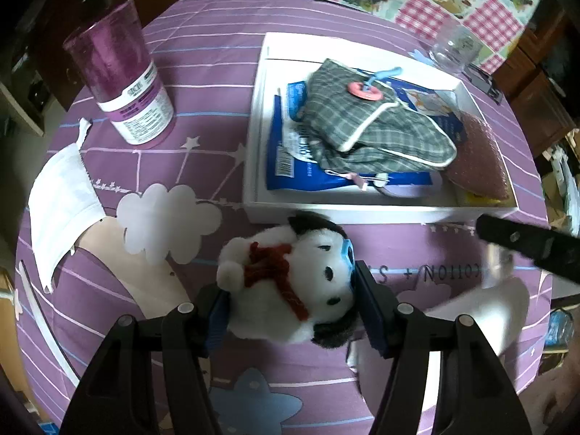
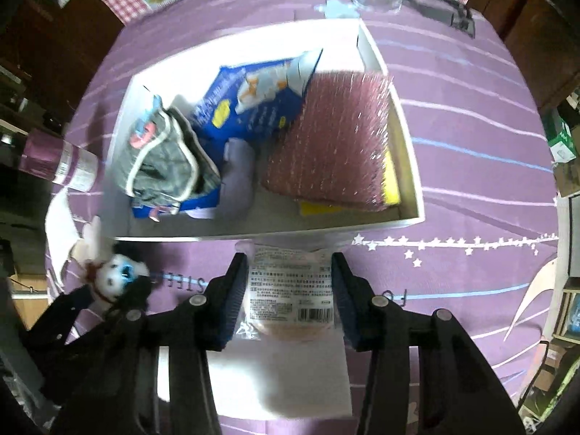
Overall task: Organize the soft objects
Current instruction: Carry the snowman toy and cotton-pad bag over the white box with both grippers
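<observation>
Left gripper [image 1: 290, 301] clamps plush dog [image 1: 290, 282] between pads; right gripper [image 2: 286, 293] grips wrapped packet [image 2: 290, 293], white box [image 2: 413, 166] just ahead.

A white plush dog [image 1: 290, 282] with black ears and a red scarf lies on its side, pressed between the left jaws. Between the right jaws sits a clear-wrapped round pad [image 2: 290, 297], label up. Ahead of both pairs of jaws, a white tray [image 1: 253, 152] holds grey plaid cloth [image 1: 366, 119], a blue packet [image 1: 290, 166] and a maroon scouring sponge [image 2: 333, 137].
</observation>
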Tool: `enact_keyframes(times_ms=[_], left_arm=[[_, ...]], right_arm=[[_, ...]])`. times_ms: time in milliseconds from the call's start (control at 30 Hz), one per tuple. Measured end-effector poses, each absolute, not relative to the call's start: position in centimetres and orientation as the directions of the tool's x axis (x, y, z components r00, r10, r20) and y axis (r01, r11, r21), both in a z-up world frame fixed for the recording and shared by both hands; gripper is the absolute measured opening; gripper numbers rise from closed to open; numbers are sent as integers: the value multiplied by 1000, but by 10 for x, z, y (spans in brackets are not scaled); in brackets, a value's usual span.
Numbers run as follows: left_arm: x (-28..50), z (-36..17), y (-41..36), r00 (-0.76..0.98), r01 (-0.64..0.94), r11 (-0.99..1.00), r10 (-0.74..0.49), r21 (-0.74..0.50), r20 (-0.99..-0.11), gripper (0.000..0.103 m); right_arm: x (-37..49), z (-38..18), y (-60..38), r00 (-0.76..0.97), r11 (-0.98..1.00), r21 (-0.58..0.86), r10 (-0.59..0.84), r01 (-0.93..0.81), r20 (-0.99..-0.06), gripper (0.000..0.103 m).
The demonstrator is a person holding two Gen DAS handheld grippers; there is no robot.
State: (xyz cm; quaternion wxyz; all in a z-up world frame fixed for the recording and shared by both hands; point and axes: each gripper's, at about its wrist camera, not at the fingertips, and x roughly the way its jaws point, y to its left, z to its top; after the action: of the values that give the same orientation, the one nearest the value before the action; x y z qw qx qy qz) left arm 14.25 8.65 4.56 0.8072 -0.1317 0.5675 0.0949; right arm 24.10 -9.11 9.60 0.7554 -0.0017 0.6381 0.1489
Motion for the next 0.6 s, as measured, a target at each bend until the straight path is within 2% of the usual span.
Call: enact_keyframes(times_ms=[200,600], left_arm=[[142,48,80,344,-283,955,10,-93,-939,61],[135,61,72,393,-255,961,6,-103,-920,61]], right_arm=[[228,117,-88,212,957,166,218,-237,-953,48],[228,111,-73,245,952,172,235,-253,-941,48]])
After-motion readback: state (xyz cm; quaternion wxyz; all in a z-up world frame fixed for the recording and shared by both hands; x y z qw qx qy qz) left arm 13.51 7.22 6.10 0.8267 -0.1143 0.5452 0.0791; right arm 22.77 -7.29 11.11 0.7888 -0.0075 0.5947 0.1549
